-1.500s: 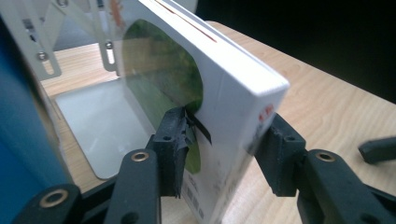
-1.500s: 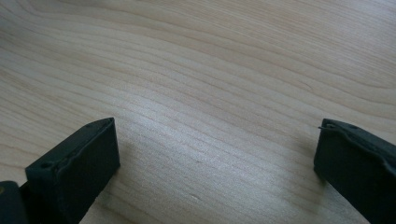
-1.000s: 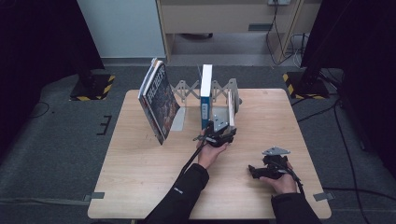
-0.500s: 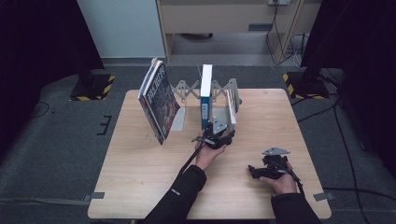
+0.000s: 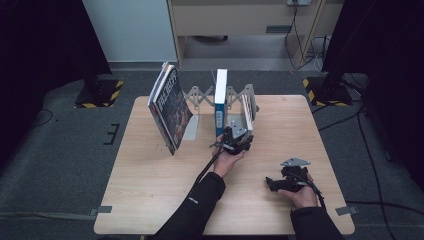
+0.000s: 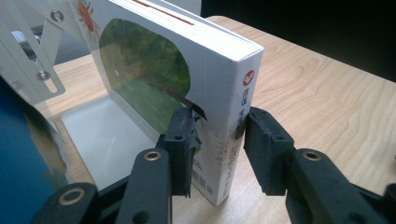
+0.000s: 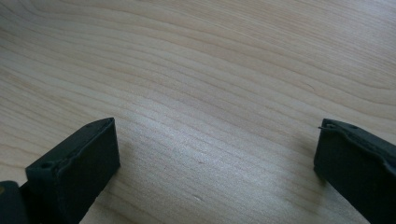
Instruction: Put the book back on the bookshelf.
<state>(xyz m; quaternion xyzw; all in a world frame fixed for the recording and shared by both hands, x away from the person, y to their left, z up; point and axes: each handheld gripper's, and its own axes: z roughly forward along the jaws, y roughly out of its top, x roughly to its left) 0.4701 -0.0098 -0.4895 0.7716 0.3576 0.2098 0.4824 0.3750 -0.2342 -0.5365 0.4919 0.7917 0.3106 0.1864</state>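
White paperback (image 6: 205, 93): centre of the left gripper view, standing upright on its lower edge with the spine toward the camera; a green oval picture on the cover. In the high view it sits just right of centre, in the right-hand bay of the rack, close against the end plate.

Left gripper (image 6: 217, 140): jaws either side of the spine's lower part, narrowly parted. The left pad (image 6: 182, 140) lies on the cover; the right pad looks to be at the back cover, though firm contact there cannot be told. Judged a grip low on the spine, so the book can be steered upright rather than tipped.

Expanding bookrack (image 5: 200, 95): upper centre of the high view, grey scissor links across the back, flat plates on the table; its purpose appears to be keeping volumes standing.

Blue-spined book (image 5: 220, 102): upright, just left of the paperback.

Large dark-covered book (image 5: 170, 107): left of centre in the high view, leaning on the rack's left end.

Right gripper (image 7: 215, 154): lower right of the high view, jaws wide apart, empty, resting idle over bare wood.

Table (image 5: 150, 200): pale wood.
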